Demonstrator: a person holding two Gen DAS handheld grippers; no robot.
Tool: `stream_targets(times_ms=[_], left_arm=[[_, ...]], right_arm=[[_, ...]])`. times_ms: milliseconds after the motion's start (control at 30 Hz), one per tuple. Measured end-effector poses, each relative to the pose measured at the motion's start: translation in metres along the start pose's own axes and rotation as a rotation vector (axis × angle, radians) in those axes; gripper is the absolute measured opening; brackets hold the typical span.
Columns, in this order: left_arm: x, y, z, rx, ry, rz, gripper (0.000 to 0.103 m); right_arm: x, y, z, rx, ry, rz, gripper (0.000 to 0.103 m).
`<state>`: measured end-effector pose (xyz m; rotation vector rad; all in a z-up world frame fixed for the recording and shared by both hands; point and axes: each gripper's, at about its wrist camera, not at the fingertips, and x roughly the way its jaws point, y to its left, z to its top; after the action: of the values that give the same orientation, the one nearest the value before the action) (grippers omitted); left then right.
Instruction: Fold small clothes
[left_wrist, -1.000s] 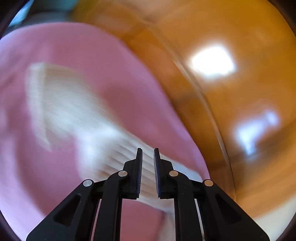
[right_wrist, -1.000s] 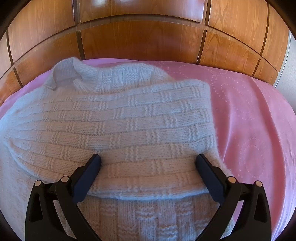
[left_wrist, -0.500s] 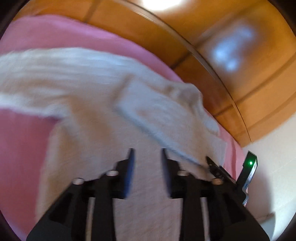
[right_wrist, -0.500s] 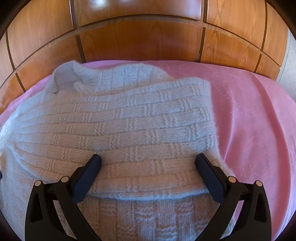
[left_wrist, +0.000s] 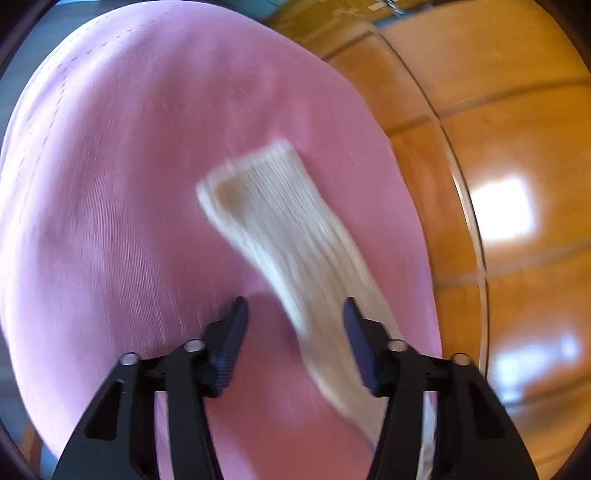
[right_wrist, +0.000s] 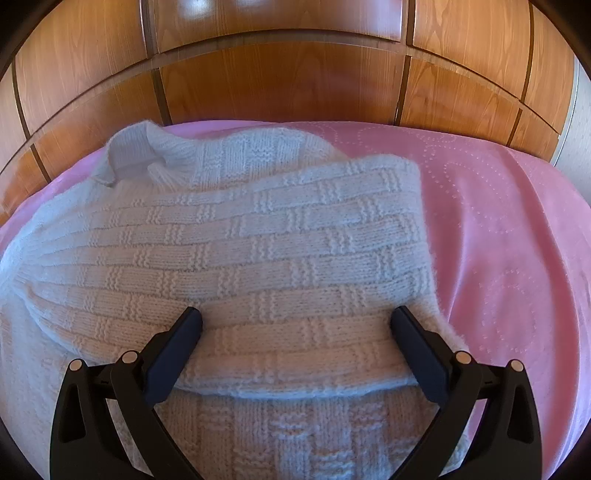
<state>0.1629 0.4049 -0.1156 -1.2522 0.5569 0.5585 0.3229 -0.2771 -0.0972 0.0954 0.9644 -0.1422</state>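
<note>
Lying on the pink bed (right_wrist: 498, 236) near its far edge by the wooden panels (right_wrist: 280, 81), the white sweater (right_wrist: 258, 236) has one sleeve (left_wrist: 291, 236) stretched out. Left gripper (left_wrist: 295, 317) has just been opening, released above that sleeve; right gripper (right_wrist: 295, 321) spread wide over the folded knit.

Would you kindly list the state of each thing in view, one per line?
white knit sweater: lying on the bed, one sleeve folded across its body.
other sleeve: stretched out flat on the cover, blurred.
pink bed cover: spread flat beneath the sweater.
left gripper: open, jaws have just been opening; the sleeve runs between them, ungripped.
right gripper: wide open over the folded sleeve.
</note>
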Motion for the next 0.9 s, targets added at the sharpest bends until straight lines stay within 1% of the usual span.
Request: stream_targets(times_ms=[67, 100, 133, 200, 267, 300, 367, 433, 467, 500, 533, 567, 600, 633, 667, 700, 767, 800, 833, 900], left_arm=[[0.005, -0.008, 0.012, 0.013, -0.035, 0.049, 0.031], [0.005, -0.012, 0.013, 0.038, -0.037, 0.059, 0.015], [0.010, -0.030, 0.007, 0.089, -0.032, 0.054, 0.008], [0.008, -0.069, -0.014, 0.204, -0.020, 0.004, 0.008], [0.004, -0.090, -0.029, 0.269, 0.022, -0.080, 0.008], [0.002, -0.109, -0.050, 0.311, 0.059, -0.144, 0.008], [0.000, -0.134, -0.082, 0.379, 0.110, -0.216, 0.008], [0.001, -0.165, -0.132, 0.484, 0.176, -0.283, 0.008], [0.002, -0.177, -0.155, 0.536, 0.204, -0.305, 0.008], [0.004, -0.192, -0.188, 0.617, 0.235, -0.328, 0.008], [0.006, -0.200, -0.208, 0.666, 0.249, -0.337, 0.008], [0.010, -0.209, -0.238, 0.724, 0.277, -0.343, 0.008], [0.016, -0.214, -0.256, 0.755, 0.306, -0.347, 0.008], [0.024, -0.219, -0.287, 0.805, 0.359, -0.349, 0.008], [0.032, -0.224, -0.304, 0.841, 0.378, -0.337, 0.008], [0.037, -0.225, -0.324, 0.889, 0.391, -0.317, 0.008], [0.036, -0.219, -0.349, 0.950, 0.426, -0.312, 0.023], [0.035, -0.220, -0.354, 0.969, 0.426, -0.311, 0.038], [0.028, -0.215, -0.359, 1.002, 0.408, -0.302, 0.046], [0.014, -0.205, -0.366, 1.054, 0.362, -0.272, 0.047]], right_arm=[[0.000, 0.000, 0.000, -0.001, 0.000, -0.001, 0.101], [0.000, 0.001, 0.000, -0.002, 0.000, -0.003, 0.101], [0.000, 0.000, 0.000, -0.002, 0.000, -0.003, 0.101], [0.001, 0.001, 0.000, -0.002, 0.000, -0.005, 0.101], [0.001, 0.001, 0.000, -0.003, 0.000, -0.005, 0.101], [0.001, 0.000, 0.000, -0.004, 0.000, -0.005, 0.101], [0.000, 0.000, 0.001, -0.004, -0.001, -0.005, 0.101], [0.000, 0.000, 0.000, -0.003, -0.001, -0.004, 0.101], [0.000, 0.000, 0.000, -0.002, -0.001, -0.004, 0.101], [0.000, 0.000, 0.001, -0.002, -0.001, -0.003, 0.101], [0.001, -0.001, 0.001, -0.001, -0.001, -0.001, 0.101], [0.001, -0.001, 0.001, -0.001, -0.001, 0.000, 0.101], [0.001, -0.002, 0.001, -0.001, -0.001, 0.000, 0.101], [0.001, -0.002, 0.001, -0.001, -0.001, 0.000, 0.101], [0.001, -0.002, 0.001, 0.000, -0.001, 0.000, 0.101], [0.001, -0.003, 0.001, 0.000, -0.002, 0.001, 0.101], [0.000, -0.003, 0.001, 0.002, -0.003, 0.003, 0.101], [0.000, -0.004, 0.000, 0.004, -0.004, 0.005, 0.101], [0.000, -0.004, 0.000, 0.006, -0.004, 0.008, 0.101], [0.001, -0.006, 0.000, 0.012, -0.004, 0.016, 0.101]])
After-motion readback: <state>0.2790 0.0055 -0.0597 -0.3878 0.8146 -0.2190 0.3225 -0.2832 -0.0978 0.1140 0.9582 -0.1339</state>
